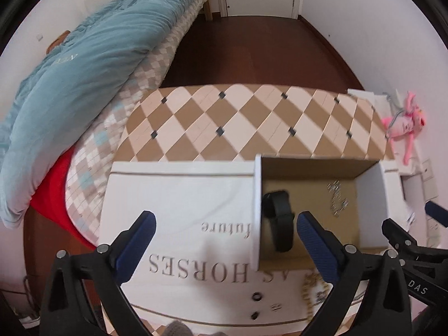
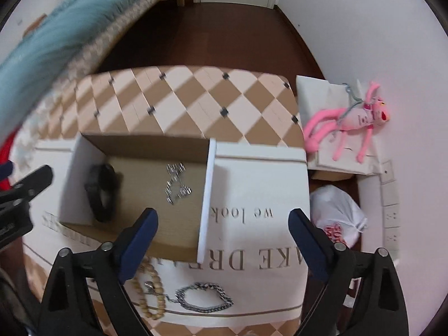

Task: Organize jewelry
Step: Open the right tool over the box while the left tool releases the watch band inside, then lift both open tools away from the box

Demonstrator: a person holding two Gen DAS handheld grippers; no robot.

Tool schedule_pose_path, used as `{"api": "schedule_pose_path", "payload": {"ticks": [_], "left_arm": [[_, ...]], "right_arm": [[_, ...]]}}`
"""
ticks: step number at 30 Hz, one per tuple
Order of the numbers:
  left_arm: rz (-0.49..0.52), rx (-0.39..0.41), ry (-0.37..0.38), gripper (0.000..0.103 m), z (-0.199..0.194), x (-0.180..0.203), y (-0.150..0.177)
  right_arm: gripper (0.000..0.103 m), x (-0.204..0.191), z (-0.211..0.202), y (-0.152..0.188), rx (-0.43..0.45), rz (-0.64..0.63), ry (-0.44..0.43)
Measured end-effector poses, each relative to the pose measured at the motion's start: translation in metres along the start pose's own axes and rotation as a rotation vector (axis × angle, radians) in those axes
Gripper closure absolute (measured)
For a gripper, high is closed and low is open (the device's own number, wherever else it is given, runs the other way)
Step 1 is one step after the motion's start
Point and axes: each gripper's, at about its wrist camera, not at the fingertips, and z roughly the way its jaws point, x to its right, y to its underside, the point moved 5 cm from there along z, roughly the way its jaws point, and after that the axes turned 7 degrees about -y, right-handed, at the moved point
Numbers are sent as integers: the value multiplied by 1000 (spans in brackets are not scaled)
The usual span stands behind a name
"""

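Observation:
An open cardboard box (image 1: 308, 168) (image 2: 145, 145) with white flaps stands on a white printed cloth. Inside lie a black watch (image 1: 277, 218) (image 2: 100, 193) and a silver chain (image 1: 337, 197) (image 2: 176, 184). On the cloth in front lie a silver link bracelet (image 2: 204, 296), a beige bead necklace (image 2: 151, 288) (image 1: 310, 294), small dark rings (image 1: 256, 296) and a small clip (image 1: 275, 306). My left gripper (image 1: 225, 235) is open and empty above the cloth left of the box. My right gripper (image 2: 224, 229) is open and empty above the box's right flap (image 2: 207, 196).
The checkered table (image 1: 252, 120) (image 2: 196, 100) carries the cloth. A bed with a teal duvet (image 1: 84, 64) lies left. A pink plush toy (image 2: 352, 120) (image 1: 406, 123) and a white plastic bag (image 2: 336, 212) lie right by the wall. Brown floor lies beyond.

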Motion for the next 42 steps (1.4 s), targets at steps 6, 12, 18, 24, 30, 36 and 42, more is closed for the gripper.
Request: {"api": "schedule_pose_path", "payload": {"ticks": [6, 12, 18, 24, 30, 36, 42], "left_arm": [[-14, 2, -8, 0, 0, -5, 15], [-38, 18, -7, 0, -14, -12, 23], [-46, 69, 2, 0, -43, -16, 27], [-57, 142, -19, 0, -83, -25, 36], [-64, 175, -1, 0, -110, -33, 47], [-63, 195, -22, 0, -132, -38, 57], [-97, 226, -50, 0, -140, -45, 66]], "right_arm": [[0, -4, 11, 13, 2, 21, 5], [0, -6, 5, 18, 15, 55, -28], [0, -11, -20, 25, 58, 69, -41], [0, -14, -54, 36, 117, 72, -48], [0, -19, -94, 45, 188, 64, -45], [0, -27, -130, 52, 255, 50, -50], [0, -29, -147, 65, 276, 75, -97]]}}
